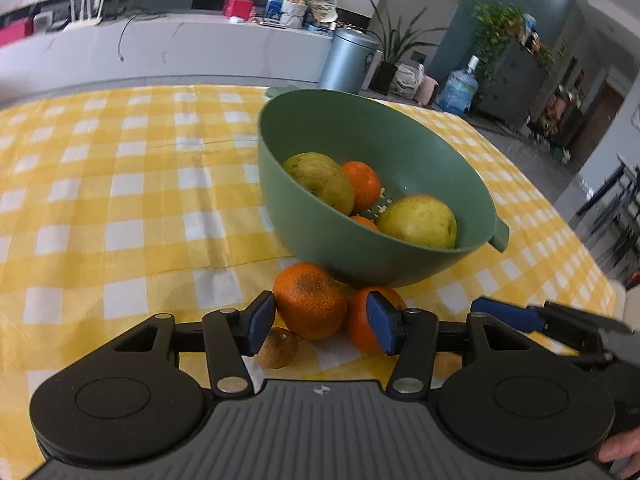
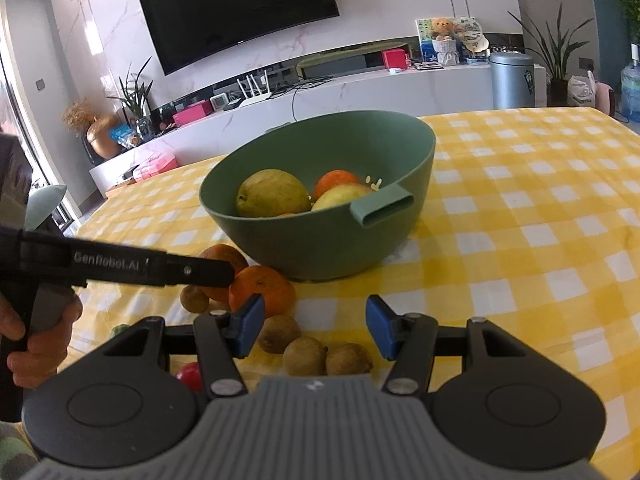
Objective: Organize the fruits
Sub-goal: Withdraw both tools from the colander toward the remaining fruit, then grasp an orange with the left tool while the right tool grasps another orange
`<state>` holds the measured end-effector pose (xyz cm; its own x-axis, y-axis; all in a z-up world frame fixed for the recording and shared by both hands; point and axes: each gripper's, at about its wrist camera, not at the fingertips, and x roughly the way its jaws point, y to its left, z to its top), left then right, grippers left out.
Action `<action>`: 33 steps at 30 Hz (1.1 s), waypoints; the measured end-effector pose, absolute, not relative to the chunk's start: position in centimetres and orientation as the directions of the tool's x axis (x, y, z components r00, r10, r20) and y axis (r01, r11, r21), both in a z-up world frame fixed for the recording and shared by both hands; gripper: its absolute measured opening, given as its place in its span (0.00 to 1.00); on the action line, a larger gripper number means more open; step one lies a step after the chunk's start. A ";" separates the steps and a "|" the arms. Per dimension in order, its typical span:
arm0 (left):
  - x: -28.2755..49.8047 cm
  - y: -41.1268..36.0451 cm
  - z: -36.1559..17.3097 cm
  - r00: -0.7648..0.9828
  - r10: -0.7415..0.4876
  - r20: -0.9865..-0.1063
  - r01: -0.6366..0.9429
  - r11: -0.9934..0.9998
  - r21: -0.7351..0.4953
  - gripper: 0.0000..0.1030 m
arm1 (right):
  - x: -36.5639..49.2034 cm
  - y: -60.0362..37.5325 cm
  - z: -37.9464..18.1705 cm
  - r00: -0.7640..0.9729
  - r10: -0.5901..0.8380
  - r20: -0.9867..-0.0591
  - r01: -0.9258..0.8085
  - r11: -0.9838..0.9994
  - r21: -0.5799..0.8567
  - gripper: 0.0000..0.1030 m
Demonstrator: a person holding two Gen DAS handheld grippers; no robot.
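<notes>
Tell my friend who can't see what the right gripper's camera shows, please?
The right gripper hangs open over small brown kiwis on a yellow checked tablecloth. Behind them a green bowl holds pears and an orange, with two more oranges beside it. The left gripper reaches in from the left.

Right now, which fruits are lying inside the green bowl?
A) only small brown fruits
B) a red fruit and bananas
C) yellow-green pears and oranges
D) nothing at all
C: inside the green bowl lie two yellow-green pears and oranges; the small brown fruits are outside it, on the tablecloth.
</notes>
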<state>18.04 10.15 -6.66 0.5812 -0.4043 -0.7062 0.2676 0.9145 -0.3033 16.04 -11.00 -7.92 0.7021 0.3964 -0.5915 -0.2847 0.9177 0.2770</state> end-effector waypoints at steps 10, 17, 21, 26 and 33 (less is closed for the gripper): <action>18.5 10.3 -6.9 0.588 -0.399 -0.703 0.214 0.915 -0.341 0.44 | 15.8 -10.7 -7.9 0.699 0.400 -0.593 -0.306 0.917 0.258 0.53; 17.8 10.5 -5.9 0.612 -0.381 -0.693 0.205 0.923 -0.327 0.43 | 15.6 -9.5 -7.7 0.693 0.413 -0.590 -0.354 0.909 0.221 0.53; 17.1 11.5 -5.3 0.634 -0.367 -0.681 0.170 0.925 -0.340 0.43 | 15.6 -8.2 -7.7 0.689 0.418 -0.593 -0.387 0.903 0.187 0.53; 16.5 12.7 -4.7 0.654 -0.355 -0.668 0.126 0.922 -0.367 0.42 | 16.4 -7.0 -8.1 0.677 0.404 -0.615 -0.399 0.904 0.154 0.53; 16.2 13.1 -4.2 0.671 -0.343 -0.657 0.111 0.923 -0.368 0.43 | 17.5 -5.3 -8.3 0.673 0.391 -0.628 -0.413 0.903 0.119 0.53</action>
<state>16.24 13.06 -4.15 0.6714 -0.3426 -0.6572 0.1106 0.9231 -0.3682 17.53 -5.29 -8.29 0.6726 0.3906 -0.6285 -0.4133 0.9028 0.1189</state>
